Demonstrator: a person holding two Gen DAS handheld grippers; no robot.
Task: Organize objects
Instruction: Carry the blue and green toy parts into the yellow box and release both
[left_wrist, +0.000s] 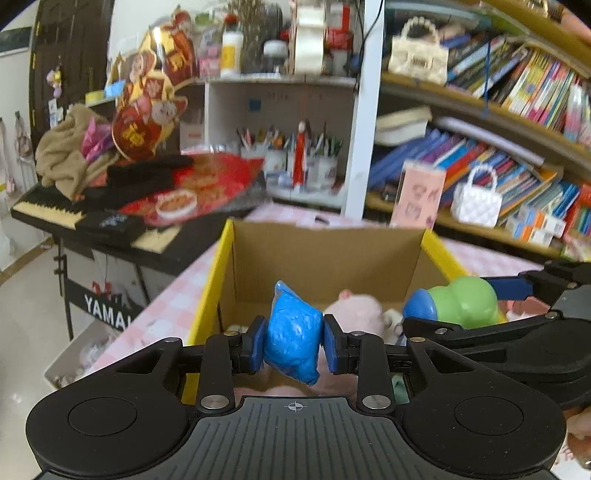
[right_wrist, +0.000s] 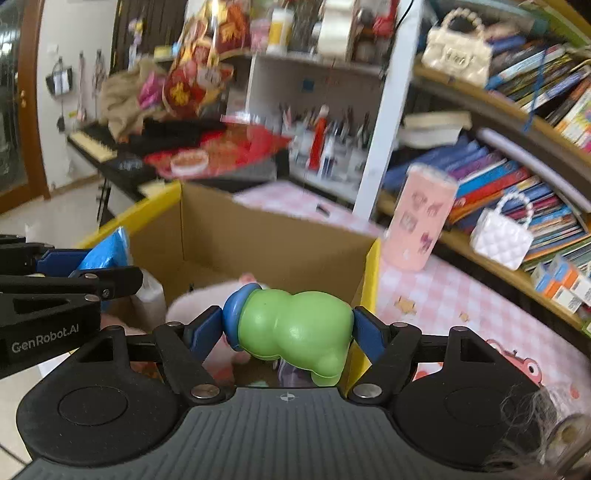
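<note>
My left gripper (left_wrist: 293, 341) is shut on a crinkled blue packet (left_wrist: 293, 332) and holds it above the open cardboard box (left_wrist: 325, 254) with yellow flaps. My right gripper (right_wrist: 288, 332) is shut on a green plastic toy (right_wrist: 295, 332) with a blue cap, held sideways over the same box (right_wrist: 266, 236). The green toy also shows at the right of the left wrist view (left_wrist: 461, 301), and the blue packet shows at the left of the right wrist view (right_wrist: 107, 251). A pink plush toy (left_wrist: 354, 314) lies inside the box.
The box stands on a table with a pink checked cloth (right_wrist: 436, 295). A pink cup (right_wrist: 421, 218) stands behind the box to the right. Bookshelves with books and a white handbag (right_wrist: 502, 236) are at the right. A cluttered keyboard (left_wrist: 48, 210) is at the left.
</note>
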